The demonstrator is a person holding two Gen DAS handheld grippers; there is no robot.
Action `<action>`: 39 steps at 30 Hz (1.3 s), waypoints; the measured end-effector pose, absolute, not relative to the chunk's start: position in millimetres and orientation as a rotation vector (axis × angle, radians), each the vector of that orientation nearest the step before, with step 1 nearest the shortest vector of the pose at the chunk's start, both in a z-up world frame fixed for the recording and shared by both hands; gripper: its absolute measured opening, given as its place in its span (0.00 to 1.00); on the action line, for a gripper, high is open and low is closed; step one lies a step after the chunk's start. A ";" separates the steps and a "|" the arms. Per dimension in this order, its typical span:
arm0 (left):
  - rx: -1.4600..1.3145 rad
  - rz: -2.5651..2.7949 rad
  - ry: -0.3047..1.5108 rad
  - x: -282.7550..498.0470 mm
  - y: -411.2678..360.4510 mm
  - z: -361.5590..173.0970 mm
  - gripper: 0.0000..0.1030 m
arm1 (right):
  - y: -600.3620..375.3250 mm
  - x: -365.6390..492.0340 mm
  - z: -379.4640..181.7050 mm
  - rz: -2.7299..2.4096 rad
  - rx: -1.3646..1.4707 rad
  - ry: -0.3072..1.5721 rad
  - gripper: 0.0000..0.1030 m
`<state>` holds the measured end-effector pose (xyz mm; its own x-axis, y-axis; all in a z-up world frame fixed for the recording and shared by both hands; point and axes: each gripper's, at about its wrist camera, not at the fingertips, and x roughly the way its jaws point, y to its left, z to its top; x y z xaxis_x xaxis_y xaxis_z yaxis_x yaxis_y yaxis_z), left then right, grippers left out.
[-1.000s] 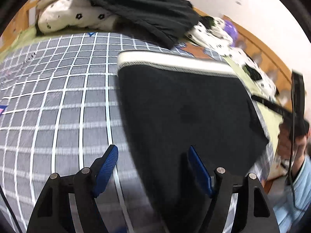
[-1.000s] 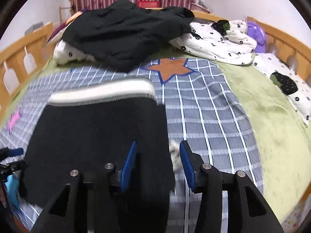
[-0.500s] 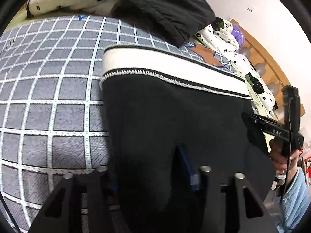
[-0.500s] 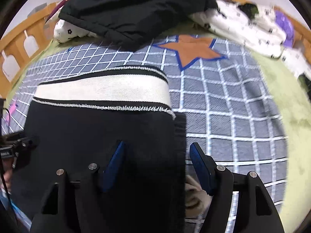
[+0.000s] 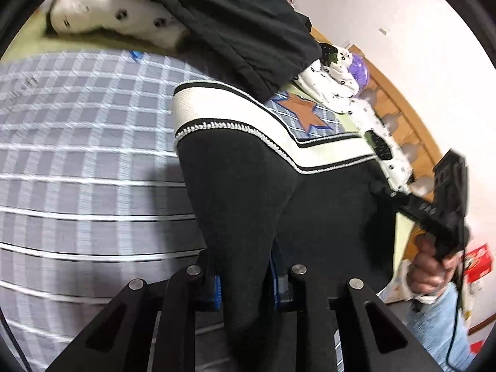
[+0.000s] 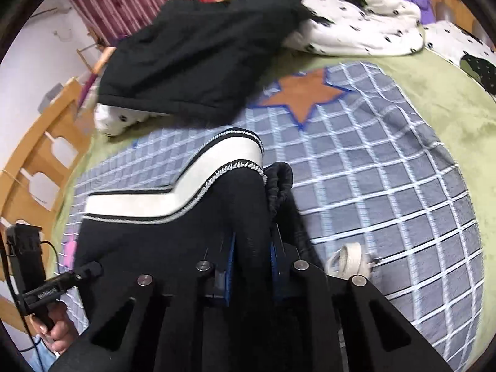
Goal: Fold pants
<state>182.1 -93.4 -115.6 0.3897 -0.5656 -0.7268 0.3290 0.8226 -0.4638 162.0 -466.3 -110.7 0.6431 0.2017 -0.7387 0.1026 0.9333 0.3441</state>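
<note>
1. Pants [image 5: 248, 186]: black, with a broad white waistband [image 6: 223, 158]. They lie on the grey checked blanket [image 5: 77, 155] of the bed, near edge lifted off it.
2. Left gripper [image 5: 245, 282]: jaws nearly together, a bunch of black fabric pinched between the blue pads [image 5: 217, 288]. Grip sits at the pants' left near corner.
3. Right gripper [image 6: 251, 266]: jaws likewise narrowed onto a fold of the same black cloth, at the right near corner. A gathered ridge of fabric stands just ahead of it.
4. Key relation: the waistband lies straight ahead of both grippers, at the far end. The grippers hold the near edge side by side across the garment's width, so the forward axis of each gripper runs along the line to the waistband.
5. Judgement: the coming move looks like carrying the held edge forward and over toward the waistband. Neither hand is clearly nearer; both should travel together.
6. Cream drawstring [image 6: 347, 260] lies loose on the blanket just right of the right gripper; it could get trapped in the fold.
7. Black jacket [image 6: 192, 52] lies beyond the waistband.
</note>
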 end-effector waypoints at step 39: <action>0.157 -0.165 0.874 256.4 0.1 -146.8 0.56 | -244.1 270.9 -162.5 0.226 -0.160 0.805 0.14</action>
